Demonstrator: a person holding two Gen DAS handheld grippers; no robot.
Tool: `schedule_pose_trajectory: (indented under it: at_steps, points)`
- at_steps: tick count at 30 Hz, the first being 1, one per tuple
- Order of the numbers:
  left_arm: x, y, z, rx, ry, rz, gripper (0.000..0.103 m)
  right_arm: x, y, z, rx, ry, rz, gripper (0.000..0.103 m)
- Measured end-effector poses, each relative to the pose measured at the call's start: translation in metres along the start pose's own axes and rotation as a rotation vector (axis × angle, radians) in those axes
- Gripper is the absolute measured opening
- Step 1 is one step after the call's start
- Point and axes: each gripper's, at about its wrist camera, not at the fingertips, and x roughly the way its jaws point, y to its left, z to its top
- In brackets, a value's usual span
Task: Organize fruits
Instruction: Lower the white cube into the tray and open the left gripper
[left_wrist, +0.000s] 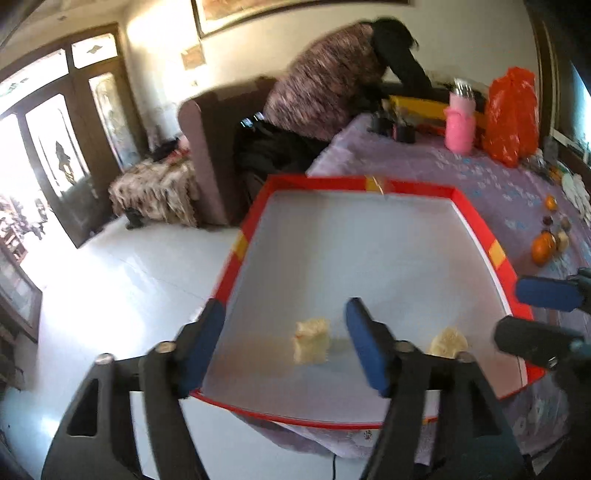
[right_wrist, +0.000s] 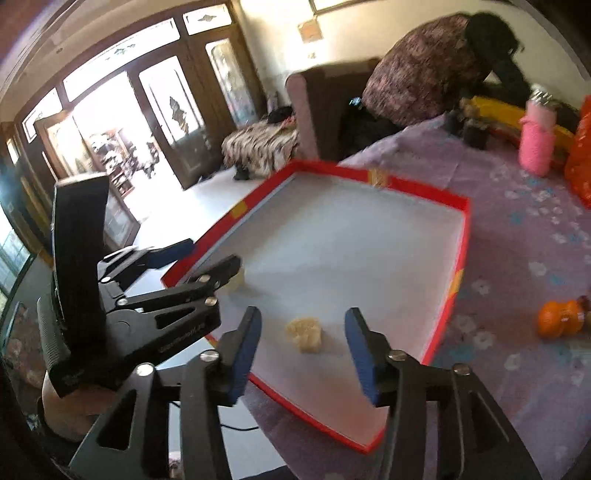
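Open left gripper (left_wrist: 284, 343), red tray (left_wrist: 476, 214), pink bottle (left_wrist: 460, 125)

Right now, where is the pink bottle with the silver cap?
The pink bottle with the silver cap stands at the far end of the purple tablecloth, just left of the orange plastic bag, beyond the red-rimmed tray.

Both wrist views look forward and down along their own claws, close over the red-rimmed tray (left_wrist: 480, 229) (right_wrist: 463, 236). The left view sits nearer the worktop's (right_wrist: 517, 236) floor-side edge; the right view looks from beside it, seemingly slightly farther right.
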Motion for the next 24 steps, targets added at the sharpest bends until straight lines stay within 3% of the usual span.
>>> schedule_pose_trajectory:
  at_steps: [2,9,24]
  points:
    - [-0.009,0.001,0.004,-0.011,-0.033,0.022,0.086,-0.014,-0.005,-0.002,0.010,-0.042,-0.017,0.058]
    - [-0.027,-0.013,0.017,-0.033,-0.059,0.055,0.086,-0.062,-0.048,-0.013,0.107,-0.145,-0.086,0.068]
    - [-0.060,-0.093,0.038,0.087,-0.096,-0.022,0.086,-0.137,-0.142,-0.040,0.299,-0.252,-0.209,0.075]
